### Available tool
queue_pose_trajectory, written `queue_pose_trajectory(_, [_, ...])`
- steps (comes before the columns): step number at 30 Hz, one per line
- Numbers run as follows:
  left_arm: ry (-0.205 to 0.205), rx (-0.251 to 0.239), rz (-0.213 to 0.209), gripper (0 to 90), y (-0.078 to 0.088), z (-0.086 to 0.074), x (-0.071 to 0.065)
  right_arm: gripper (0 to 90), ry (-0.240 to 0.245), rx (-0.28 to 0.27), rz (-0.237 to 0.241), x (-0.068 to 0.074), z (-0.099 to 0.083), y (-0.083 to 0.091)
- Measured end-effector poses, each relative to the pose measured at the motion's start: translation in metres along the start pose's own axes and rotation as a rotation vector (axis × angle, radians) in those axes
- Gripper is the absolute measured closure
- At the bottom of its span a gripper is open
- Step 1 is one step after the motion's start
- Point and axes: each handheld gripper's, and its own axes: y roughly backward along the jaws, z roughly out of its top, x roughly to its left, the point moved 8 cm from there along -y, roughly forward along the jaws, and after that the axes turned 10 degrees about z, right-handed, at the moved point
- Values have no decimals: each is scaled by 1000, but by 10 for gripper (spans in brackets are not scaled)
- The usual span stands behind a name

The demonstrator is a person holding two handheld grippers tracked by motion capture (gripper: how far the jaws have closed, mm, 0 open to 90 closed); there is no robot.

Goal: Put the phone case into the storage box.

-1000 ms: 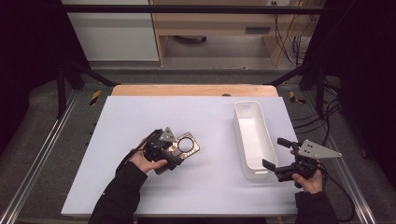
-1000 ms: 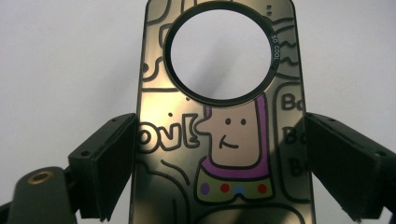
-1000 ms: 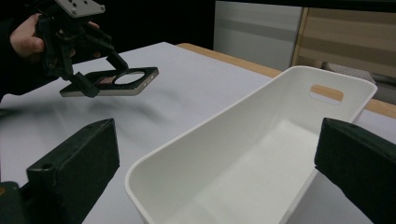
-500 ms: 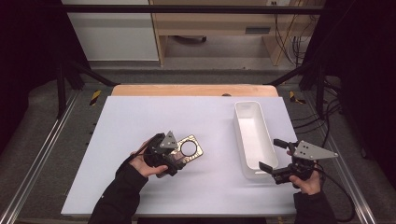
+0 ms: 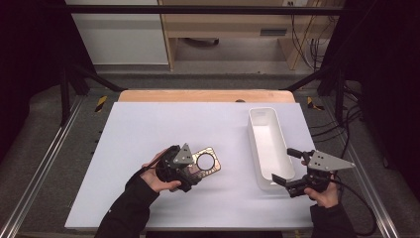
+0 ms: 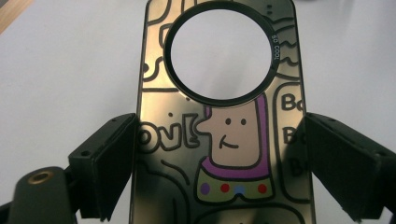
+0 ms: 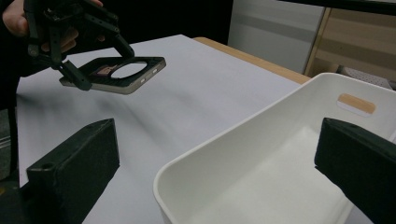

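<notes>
While the left gripper (image 5: 198, 171) clamps a gold cartoon-printed phone case with a round hole (image 6: 219, 116) above the white table's (image 5: 148, 129) near left, the right gripper (image 5: 287, 166) gapes empty beside a white plastic bin (image 5: 267, 144).

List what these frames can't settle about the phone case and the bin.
- Phone case: lower end cut off by the left gripper view's bottom edge; lettering at its right hidden behind a jaw.
- Phone case in the high view: left gripper covers its near half.
- White bin: near end out of frame.
</notes>
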Motion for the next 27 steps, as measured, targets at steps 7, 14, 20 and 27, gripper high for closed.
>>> queue_pose_trajectory(7, [-17,-10,-11,117,3,3,-6,4,17,9,3,2,1,-3])
queue_pose_trajectory(14, [-26,-18,-21,117,5,5,-11,4,38,23,19,7,3,-8])
queue_pose_trajectory(20, [-36,-19,-35,117,5,5,-17,4,56,44,39,13,4,-14])
queue_pose_trajectory(27, [-46,-26,-54,117,8,4,-23,4,91,60,66,21,9,-22])
